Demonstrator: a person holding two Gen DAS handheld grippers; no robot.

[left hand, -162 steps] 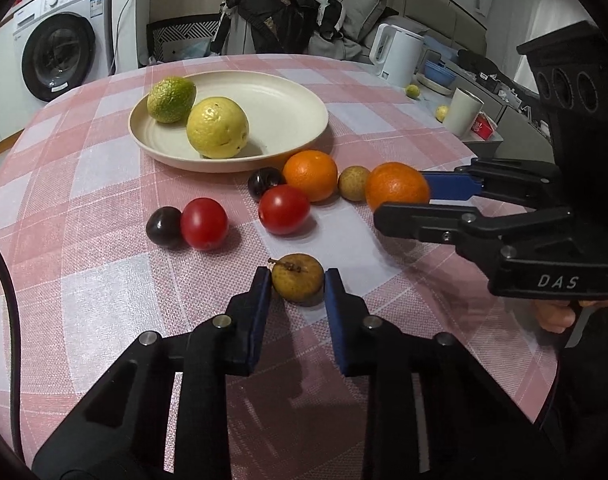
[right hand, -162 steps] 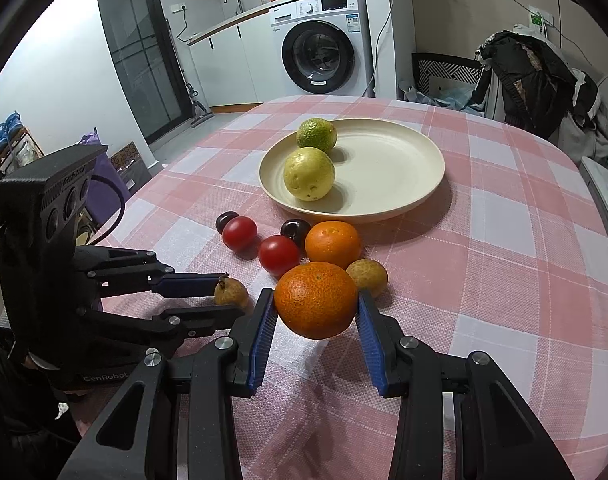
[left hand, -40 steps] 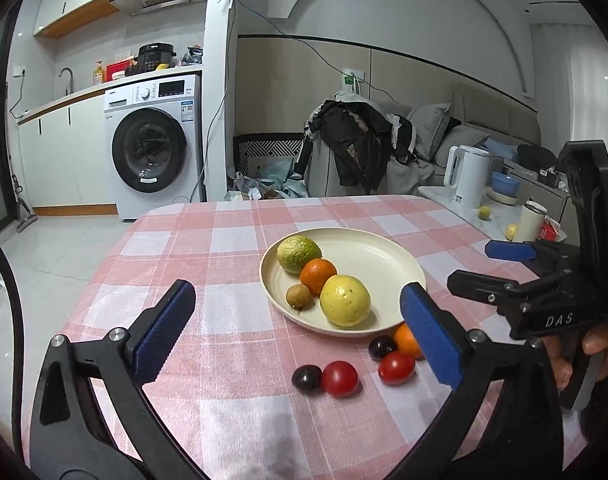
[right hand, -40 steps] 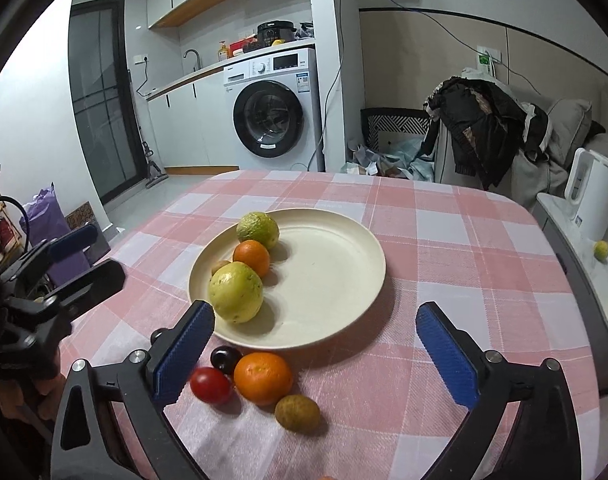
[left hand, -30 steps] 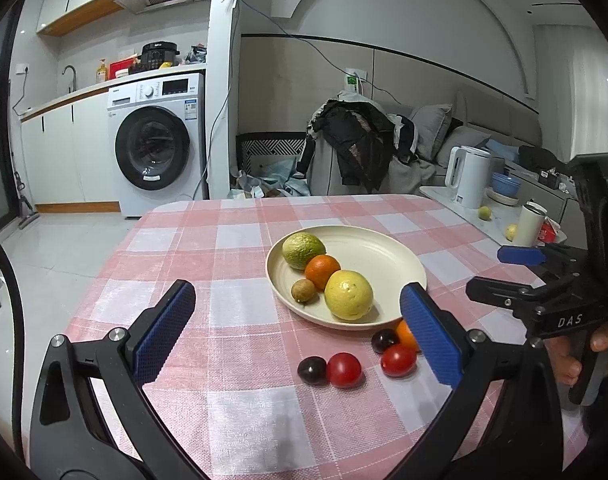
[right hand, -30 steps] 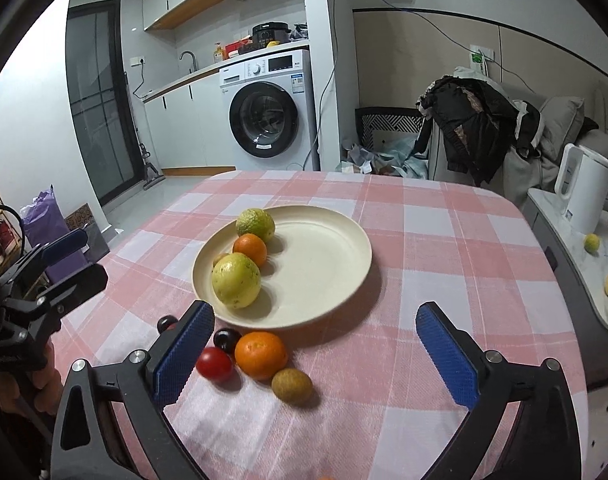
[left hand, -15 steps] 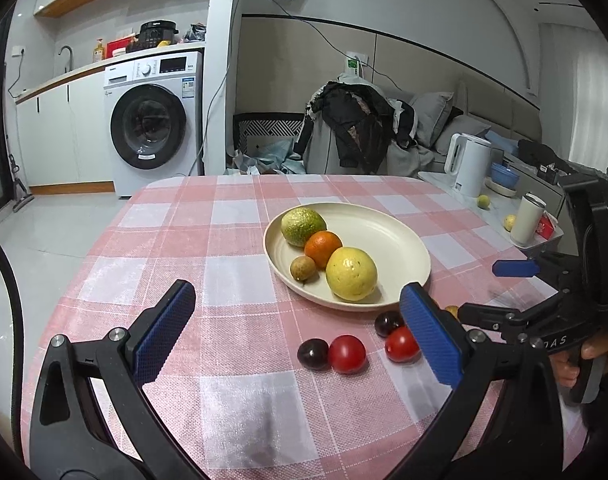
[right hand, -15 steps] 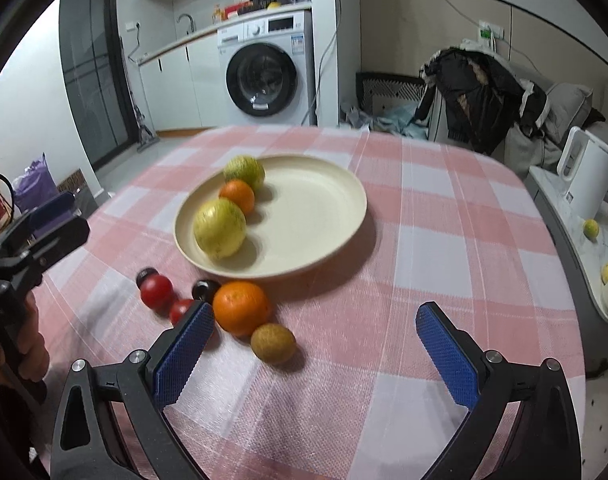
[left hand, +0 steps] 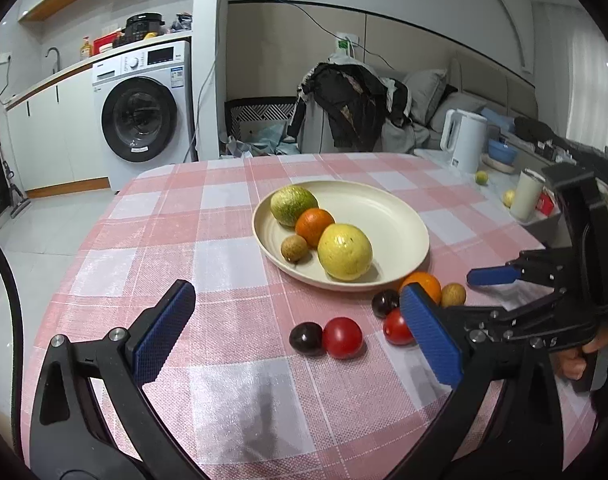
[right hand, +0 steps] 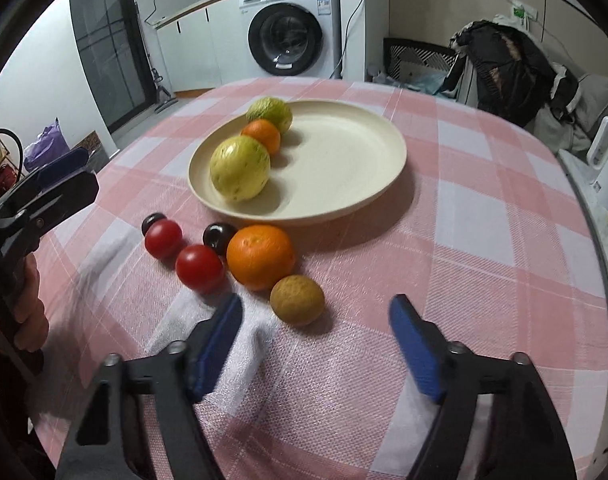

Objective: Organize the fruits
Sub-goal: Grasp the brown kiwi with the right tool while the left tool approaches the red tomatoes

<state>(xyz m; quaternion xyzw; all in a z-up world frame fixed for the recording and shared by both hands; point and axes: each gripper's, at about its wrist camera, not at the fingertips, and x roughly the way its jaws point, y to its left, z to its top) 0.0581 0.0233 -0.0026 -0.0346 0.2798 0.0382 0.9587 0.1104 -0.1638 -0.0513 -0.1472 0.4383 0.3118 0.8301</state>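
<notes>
Near the plate: small brown round fruit (right hand: 297, 300), light, firm
Hold: across its middle
Right gripper (right hand: 316, 330): closing, empty
Left gripper (left hand: 299, 330): spread wide, empty

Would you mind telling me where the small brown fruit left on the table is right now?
In the right wrist view, the brown fruit lies on the tablecloth, beside the loose orange, just ahead of the right claw.

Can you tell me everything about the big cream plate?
The cream plate is round and shallow with a low raised rim, matte like ceramic or plastic. It sits flat on the pink checked tablecloth. Four fruits cluster on one side: a green citrus, a small orange, a yellow fruit, and a little brown one. The other side is bare.
</notes>
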